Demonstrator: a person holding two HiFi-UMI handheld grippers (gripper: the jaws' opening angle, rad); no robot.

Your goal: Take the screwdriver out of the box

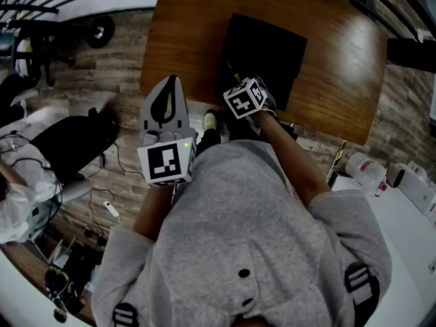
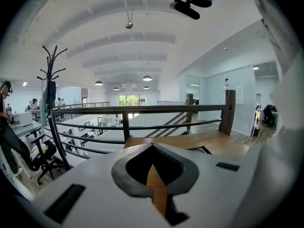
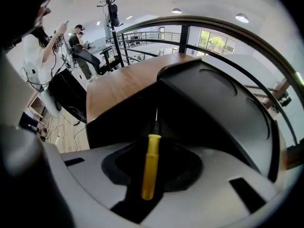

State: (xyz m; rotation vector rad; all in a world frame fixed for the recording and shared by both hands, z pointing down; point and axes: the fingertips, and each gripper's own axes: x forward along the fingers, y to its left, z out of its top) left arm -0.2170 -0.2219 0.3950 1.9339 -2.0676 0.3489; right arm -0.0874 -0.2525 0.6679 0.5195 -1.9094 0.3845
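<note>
- R gripper [image 3: 153,144]: jaws part-open astride the slim yellow-handled screwdriver [image 3: 150,167]. Pads not seen pressing, so no grip yet.
- Screwdriver sits in the open black plastic box [image 1: 272,43] on the brown wooden table [image 1: 340,67]. Its long axis runs along the jaw gap, metal tip pointing away from the gripper.
- L gripper [image 1: 168,90]: clenched, empty, near the table's corner, apart from the box. R is nearer.

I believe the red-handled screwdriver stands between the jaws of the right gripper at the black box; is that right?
Not quite: the handle is yellow, not red. The right gripper view shows the yellow-handled screwdriver between the jaws of the right gripper at the black box.
</note>
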